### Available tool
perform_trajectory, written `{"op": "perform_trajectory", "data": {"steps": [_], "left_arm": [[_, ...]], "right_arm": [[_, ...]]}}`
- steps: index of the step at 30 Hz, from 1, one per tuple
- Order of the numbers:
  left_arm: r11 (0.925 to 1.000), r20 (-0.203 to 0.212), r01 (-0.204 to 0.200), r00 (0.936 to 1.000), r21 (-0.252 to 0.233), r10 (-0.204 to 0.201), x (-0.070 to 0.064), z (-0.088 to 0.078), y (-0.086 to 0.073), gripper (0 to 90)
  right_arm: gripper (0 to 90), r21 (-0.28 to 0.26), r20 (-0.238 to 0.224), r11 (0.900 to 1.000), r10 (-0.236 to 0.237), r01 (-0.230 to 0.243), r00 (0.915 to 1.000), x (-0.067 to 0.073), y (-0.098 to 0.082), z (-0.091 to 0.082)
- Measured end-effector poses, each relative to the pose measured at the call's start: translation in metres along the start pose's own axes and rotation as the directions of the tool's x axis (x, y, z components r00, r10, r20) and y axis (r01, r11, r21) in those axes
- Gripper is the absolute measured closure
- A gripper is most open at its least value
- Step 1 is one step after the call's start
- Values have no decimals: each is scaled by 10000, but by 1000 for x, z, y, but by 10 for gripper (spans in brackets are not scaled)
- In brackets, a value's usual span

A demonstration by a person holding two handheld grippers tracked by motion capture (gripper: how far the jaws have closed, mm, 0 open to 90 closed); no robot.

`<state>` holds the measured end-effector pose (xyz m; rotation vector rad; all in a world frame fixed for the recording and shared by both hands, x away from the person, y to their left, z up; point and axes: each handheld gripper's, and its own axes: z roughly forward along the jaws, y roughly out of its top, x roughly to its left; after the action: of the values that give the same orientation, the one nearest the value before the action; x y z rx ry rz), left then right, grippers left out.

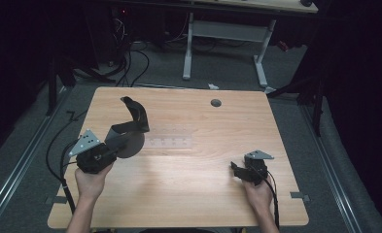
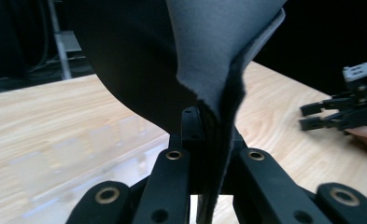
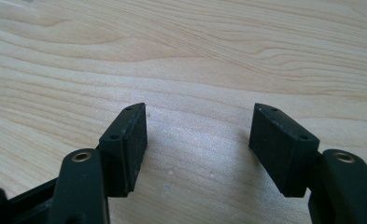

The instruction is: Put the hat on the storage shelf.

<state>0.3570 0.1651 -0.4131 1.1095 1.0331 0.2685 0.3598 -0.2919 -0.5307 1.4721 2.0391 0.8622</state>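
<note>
One light wooden table (image 1: 188,189) with rounded corners, two handheld black two-jaw grippers, and one thing being handled: a floppy piece of dark grey-and-black sheet material (image 1: 130,131), kinda like a thin foam or fabric pad with a rounded edge. Can't tell exactly what it is.

The left gripper (image 1: 112,145) sits over the left part of the table, held by the person's left hand (image 1: 92,180), with one grey three-cornered plate (image 1: 85,141) on top. Its jaws are pinched tight on the sheet's lower edge. In the left gripper view the sheet (image 2: 218,51) rises straight up out of the closed jaws, lighter grey on one face, black on the other, folded along a fuzzy seam. From the high view, the sheet is lifted off the table and curls up and back toward the far side, with its rounded part hanging just beside the gripper.

The right gripper (image 1: 235,170) is well apart, near the right front of the table, in the person's right hand (image 1: 259,194). Its two jaws are spread wide with nothing between them, just bare wood grain in the right gripper view (image 3: 197,140). It looks low over the table.

One round grommet hole (image 1: 216,103) sits near the table's far edge. One faint clear strip (image 1: 171,142) lies flat mid-table, just beside the sheet.
</note>
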Motion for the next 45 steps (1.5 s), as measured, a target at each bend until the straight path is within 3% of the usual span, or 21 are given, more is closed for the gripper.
{"op": "perform_trajectory", "data": {"steps": [10, 15, 23, 29, 38, 45], "left_arm": [[9981, -710, -273, 9972, -552, 233, 21, -1, 19, 863], [9965, -1009, -600, 9934, -573, 540, 30, 5, 21, 863], [9921, -1392, -1095, 9852, -608, 1002, 41, 12, 22, 862], [9898, -1919, -1378, 9730, -356, 1286, 53, 20, 19, 862], [9914, -2113, -1232, 9711, -435, 1114, 64, 30, 16, 862], [9906, -2235, -1324, 9671, -332, 1218, 70, 36, 12, 863]], "right_arm": [[372, 2, 10, 10000, 28, -28, 10000, 0, 0, 0], [372, 2, 8, 10000, 26, -26, 10000, 0, 0, 0], [372, 1, 9, 10000, 24, -24, 10000, 0, 0, 0], [372, -4, 5, 10000, 3, -3, 10000, 0, 0, 0], [372, 2, 11, 10000, 21, -21, 10000, 0, 0, 0], [372, -1, 12, 10000, 21, -21, 10000, 0, 0, 0]]}}
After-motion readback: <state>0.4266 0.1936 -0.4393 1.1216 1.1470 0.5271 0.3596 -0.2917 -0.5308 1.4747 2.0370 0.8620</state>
